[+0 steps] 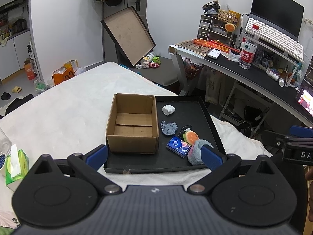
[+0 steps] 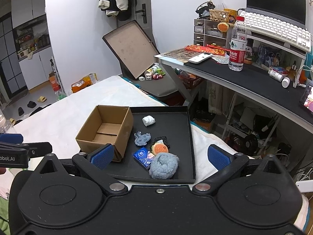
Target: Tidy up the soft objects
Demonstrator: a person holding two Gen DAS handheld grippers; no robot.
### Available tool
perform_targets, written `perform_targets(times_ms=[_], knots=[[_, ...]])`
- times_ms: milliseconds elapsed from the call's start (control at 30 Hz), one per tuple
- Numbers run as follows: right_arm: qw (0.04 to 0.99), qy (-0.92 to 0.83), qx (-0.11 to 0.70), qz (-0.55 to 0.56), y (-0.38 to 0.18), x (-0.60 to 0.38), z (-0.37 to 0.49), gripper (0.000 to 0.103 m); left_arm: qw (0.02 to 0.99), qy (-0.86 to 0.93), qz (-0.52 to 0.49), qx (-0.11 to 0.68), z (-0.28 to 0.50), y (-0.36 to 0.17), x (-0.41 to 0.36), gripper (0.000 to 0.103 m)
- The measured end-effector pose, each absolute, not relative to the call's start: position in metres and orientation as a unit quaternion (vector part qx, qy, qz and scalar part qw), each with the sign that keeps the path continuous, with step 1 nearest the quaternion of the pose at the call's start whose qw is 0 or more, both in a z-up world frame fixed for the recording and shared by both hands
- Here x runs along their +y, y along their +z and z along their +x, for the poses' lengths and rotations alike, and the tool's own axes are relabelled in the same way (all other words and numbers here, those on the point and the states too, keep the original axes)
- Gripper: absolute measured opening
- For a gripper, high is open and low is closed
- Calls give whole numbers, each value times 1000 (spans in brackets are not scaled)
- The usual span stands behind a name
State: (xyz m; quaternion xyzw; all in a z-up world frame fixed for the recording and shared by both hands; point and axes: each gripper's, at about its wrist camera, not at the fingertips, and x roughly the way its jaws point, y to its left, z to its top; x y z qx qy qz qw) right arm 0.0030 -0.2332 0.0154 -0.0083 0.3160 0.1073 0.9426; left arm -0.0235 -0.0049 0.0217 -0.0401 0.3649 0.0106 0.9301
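Note:
A black tray (image 1: 207, 115) (image 2: 189, 137) lies on the white bed. In its left part stands an empty open cardboard box (image 1: 133, 123) (image 2: 105, 129). To the right lie a white crumpled ball (image 1: 168, 109) (image 2: 148, 120), a blue-grey fabric piece (image 1: 169, 127) (image 2: 142, 138), a burger plush (image 1: 190, 137) (image 2: 160, 148), a blue tissue pack (image 1: 178, 145) (image 2: 142, 156) and a fluffy blue-grey ball (image 1: 195, 152) (image 2: 164, 165). My left gripper (image 1: 154, 154) is open and empty above the tray's near edge. My right gripper (image 2: 160, 155) is open and empty above the fluffy ball.
A green tissue box (image 1: 16, 164) sits on the bed at the left. A desk (image 1: 254, 74) (image 2: 254, 78) with a water bottle (image 1: 248, 47) (image 2: 237, 45), keyboard and laptop stands at the right. An open flat box (image 1: 129, 35) (image 2: 131, 49) leans against the wall behind.

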Motion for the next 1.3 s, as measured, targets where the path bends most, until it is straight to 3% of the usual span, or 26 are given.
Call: perform_targets(times_ms=[1300], knots=[[917,95,386,30,-49,-232,81,103,905,48,-66,417,49,-44,33,101]])
